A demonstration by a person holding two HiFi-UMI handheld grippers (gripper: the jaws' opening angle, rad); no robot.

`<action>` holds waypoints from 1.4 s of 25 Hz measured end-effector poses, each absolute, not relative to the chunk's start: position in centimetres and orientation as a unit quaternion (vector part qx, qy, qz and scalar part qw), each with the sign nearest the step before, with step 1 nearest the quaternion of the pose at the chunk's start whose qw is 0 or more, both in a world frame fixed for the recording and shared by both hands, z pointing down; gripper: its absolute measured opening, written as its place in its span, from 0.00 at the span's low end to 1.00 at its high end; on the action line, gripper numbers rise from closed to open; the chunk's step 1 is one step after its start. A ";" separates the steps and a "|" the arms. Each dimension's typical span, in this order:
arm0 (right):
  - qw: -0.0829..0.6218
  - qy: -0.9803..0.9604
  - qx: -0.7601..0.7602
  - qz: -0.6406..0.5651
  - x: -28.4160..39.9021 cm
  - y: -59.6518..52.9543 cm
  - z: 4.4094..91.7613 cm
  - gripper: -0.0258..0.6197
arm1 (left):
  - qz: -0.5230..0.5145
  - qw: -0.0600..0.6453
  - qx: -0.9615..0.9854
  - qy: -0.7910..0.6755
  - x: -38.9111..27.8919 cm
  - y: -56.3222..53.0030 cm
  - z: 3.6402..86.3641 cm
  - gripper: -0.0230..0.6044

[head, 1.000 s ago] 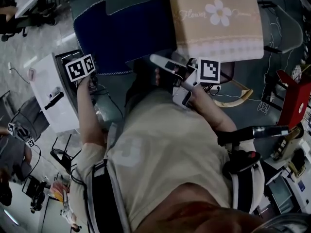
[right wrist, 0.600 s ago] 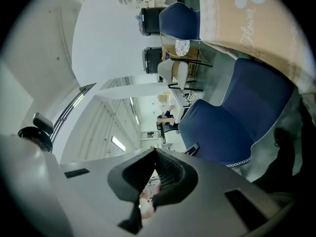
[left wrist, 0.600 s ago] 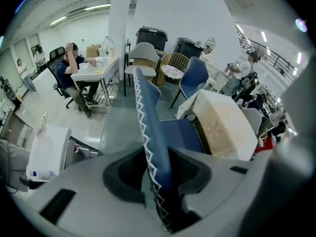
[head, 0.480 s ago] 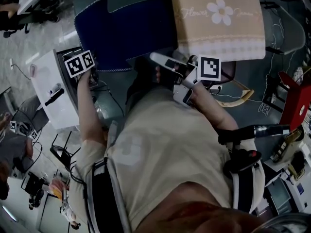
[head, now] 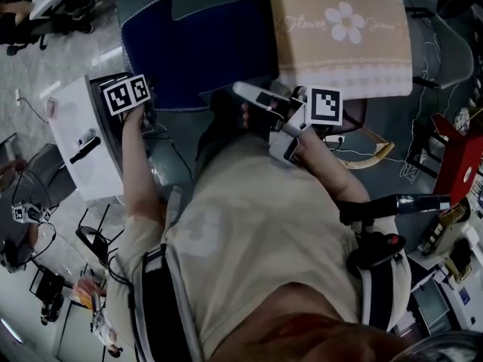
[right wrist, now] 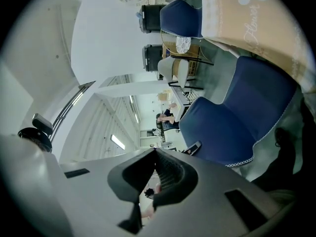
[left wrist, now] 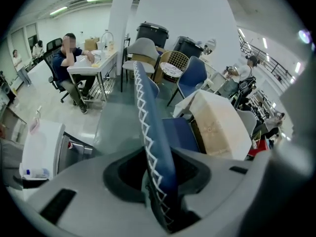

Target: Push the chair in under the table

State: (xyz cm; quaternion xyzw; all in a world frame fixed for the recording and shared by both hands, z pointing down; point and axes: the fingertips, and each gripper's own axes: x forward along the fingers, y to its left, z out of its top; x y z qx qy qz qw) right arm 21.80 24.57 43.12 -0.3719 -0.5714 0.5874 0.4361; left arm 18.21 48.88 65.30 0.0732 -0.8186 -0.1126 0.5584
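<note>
Open workshop w/ glossy grey floor [head: 72, 59]. In the left gripper view a white pillar [left wrist: 123, 19], two black bins [left wrist: 152, 33], spare chairs and a person seated at a desk [left wrist: 96, 65] sit well beyond the table.

Biggest in the head view: the wearer's beige-shirted torso [head: 256, 232], on the near side of the table. The table [head: 343, 62] itself is draped in a beige cloth w/ a white daisy and "Flower" lettering.

The blue chair [head: 196, 51], w/ white zigzag stitching along its rim, stands right against the table's left side as the head view has it. The cloth's edge overlaps the chair's right part there. How far it is under the top, can't tell.

White cabinet [head: 72, 149]: well left of the table, past the chair. A curved wooden strip [head: 371, 155] lies just below the table's near edge.

L gripper [left wrist: 157, 179]: at the chair corner farthest from the table, pointing steeply down. Its jaws have just been closing in and are clamped on the chair's stitched rim, which runs up between them.

R gripper [head: 243, 93]: near the table's near-left corner, just below the chair's near edge, held level. Jaws clenched together, nothing between them.
</note>
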 end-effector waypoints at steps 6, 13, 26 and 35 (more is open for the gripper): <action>0.434 -0.574 -0.368 0.589 21.5 24.4 43.2 0.06 | -0.083 0.562 0.086 -0.819 17.9 48.4 65.6 0.23; 0.434 -0.578 -0.361 0.590 21.2 23.8 43.5 0.06 | -0.040 0.555 0.109 -0.824 17.9 48.0 65.6 0.23; 0.428 -0.574 -0.353 0.602 21.0 23.7 43.7 0.06 | -0.005 0.563 0.135 -0.815 17.8 47.6 65.7 0.23; 0.442 -0.571 -0.358 0.592 21.8 24.5 43.9 0.06 | 0.024 0.573 0.137 -0.808 17.7 47.4 65.7 0.23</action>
